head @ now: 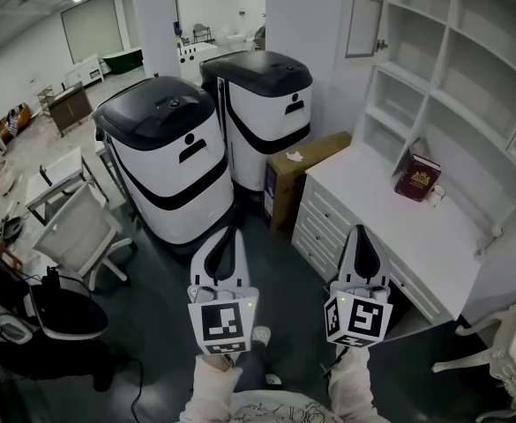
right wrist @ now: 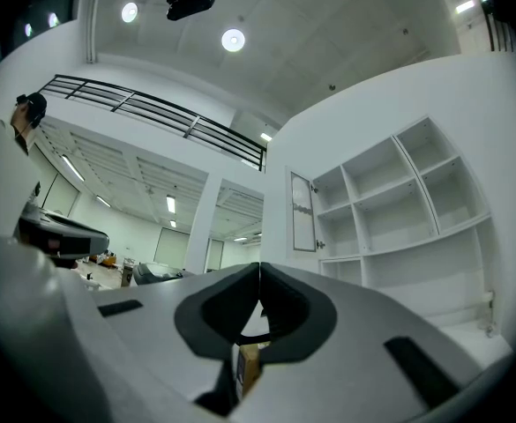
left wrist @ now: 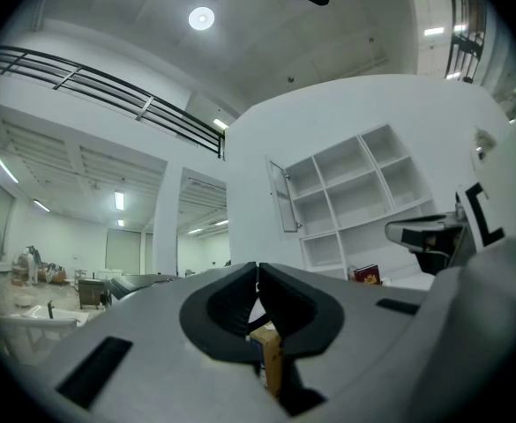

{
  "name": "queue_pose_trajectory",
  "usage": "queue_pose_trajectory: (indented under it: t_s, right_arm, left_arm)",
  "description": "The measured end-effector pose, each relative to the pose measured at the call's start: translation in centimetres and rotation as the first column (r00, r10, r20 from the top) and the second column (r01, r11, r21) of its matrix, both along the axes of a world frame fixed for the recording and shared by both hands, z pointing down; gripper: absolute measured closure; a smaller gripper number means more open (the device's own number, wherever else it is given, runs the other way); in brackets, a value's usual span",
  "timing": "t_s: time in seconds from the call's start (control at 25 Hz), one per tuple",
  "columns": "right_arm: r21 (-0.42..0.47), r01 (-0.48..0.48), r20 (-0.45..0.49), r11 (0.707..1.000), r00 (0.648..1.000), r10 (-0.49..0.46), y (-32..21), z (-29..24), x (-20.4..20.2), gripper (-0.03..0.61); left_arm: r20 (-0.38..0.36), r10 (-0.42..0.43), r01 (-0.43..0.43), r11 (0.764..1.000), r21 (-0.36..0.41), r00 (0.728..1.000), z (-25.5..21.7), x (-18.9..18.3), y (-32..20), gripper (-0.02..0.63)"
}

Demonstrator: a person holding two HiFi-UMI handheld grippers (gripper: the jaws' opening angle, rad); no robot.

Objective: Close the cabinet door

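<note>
A white cabinet door (head: 364, 13) with a glass pane hangs open at the top of the white shelf unit (head: 469, 69), far above and ahead of both grippers. It also shows as the open cabinet door (left wrist: 282, 196) in the left gripper view and the cabinet door (right wrist: 302, 211) in the right gripper view. My left gripper (head: 231, 233) is held low over the dark floor, jaws shut with nothing between them. My right gripper (head: 361, 233) hangs just in front of the white desk (head: 416, 227), jaws shut and empty. Both point towards the shelf wall.
Two large white and black machines (head: 174, 152) stand at the left of the desk, with a cardboard box (head: 297, 173) wedged beside them. A dark red book (head: 417, 179) lies on the desk. White chairs (head: 77, 227) stand at the left, an ornate white chair (head: 504, 359) at the lower right.
</note>
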State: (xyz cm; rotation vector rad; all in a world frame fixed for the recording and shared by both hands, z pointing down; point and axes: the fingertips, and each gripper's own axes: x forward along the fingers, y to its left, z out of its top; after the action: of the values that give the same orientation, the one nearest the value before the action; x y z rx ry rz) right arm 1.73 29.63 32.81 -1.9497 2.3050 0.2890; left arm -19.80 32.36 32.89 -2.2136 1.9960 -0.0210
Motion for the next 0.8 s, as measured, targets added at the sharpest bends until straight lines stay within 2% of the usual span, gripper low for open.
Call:
queue_pose_trajectory:
  t_s: [0.44,0.8]
  right_arm:
    - [0.004,-0.025,-0.012,1.000,1.000,0.025,-9.8,0.4,-1.1,0.575]
    - [0.007,-0.059,-0.005,0.998,0.998,0.059,-19.8,-0.3,-3.3,0.575]
  left_arm:
    - [-0.011,0.037,-0.037,0.999,0.002,0.999,0.7,-0.6,-10.5,0.601]
    - [-0.008,0.070,-0.070,0.998,0.006,0.998,0.1,-2.9,-21.0,0.601]
